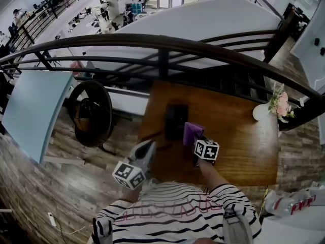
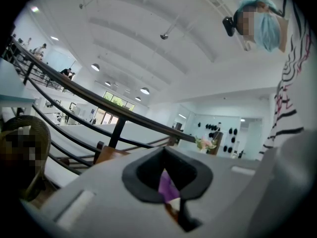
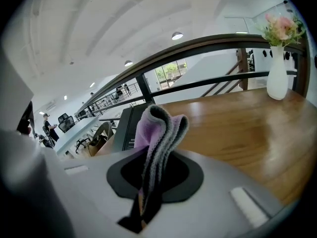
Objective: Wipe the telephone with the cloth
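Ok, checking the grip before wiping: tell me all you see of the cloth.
The cloth is looped fabric, lilac on one face, grey on the other, folded into a bunch. The right claw is shut on its lower end; the fold stands up from it, beside the dark telephone on the wooden table. Whether they touch is unclear.

Wooden table [image 1: 244,136], flower vase [image 1: 262,112], wicker chair [image 1: 93,113], dark railing [image 1: 167,43]
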`<state>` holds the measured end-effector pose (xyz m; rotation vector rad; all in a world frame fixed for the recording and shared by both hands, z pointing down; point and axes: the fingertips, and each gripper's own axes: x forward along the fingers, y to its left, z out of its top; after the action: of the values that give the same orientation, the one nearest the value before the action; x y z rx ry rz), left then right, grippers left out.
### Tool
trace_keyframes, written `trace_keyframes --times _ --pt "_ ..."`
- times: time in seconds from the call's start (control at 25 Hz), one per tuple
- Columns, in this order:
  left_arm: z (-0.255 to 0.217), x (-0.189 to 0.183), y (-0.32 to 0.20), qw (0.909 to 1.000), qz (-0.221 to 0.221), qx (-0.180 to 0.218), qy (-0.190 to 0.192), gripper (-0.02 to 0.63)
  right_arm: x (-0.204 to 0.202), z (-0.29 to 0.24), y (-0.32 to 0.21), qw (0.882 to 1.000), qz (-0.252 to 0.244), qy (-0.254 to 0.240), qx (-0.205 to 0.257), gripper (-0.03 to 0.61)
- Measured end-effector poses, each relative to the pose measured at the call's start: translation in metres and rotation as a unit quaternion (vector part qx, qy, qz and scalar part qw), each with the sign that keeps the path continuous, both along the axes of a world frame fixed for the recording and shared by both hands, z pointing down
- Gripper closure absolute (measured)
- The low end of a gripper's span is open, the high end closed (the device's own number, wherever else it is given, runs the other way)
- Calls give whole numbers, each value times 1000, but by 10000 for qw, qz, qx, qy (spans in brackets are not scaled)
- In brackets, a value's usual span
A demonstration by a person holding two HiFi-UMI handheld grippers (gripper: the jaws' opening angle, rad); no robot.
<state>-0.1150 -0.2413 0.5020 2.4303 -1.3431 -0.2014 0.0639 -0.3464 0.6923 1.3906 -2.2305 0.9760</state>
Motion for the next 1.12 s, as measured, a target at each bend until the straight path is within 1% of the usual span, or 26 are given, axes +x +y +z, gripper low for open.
trace_keyframes --times 0.16,0.4,0.68,1.12 --pt "-1 0 0 10000 14 2 -30 614 -7 -23 5 9993 3 -320 189 543" --pt "-6 -4 -1 9999 77 77 -99 614 -16 -74 14 9942 33 -842 675 543" --pt "-13 -1 -2 9993 259 213 -157 614 -21 -117 41 9881 -17 -1087 1087 543" --pt "-18 0 10 9974 611 353 -176 614 -19 -155 89 9771 398 -1498 1455 543"
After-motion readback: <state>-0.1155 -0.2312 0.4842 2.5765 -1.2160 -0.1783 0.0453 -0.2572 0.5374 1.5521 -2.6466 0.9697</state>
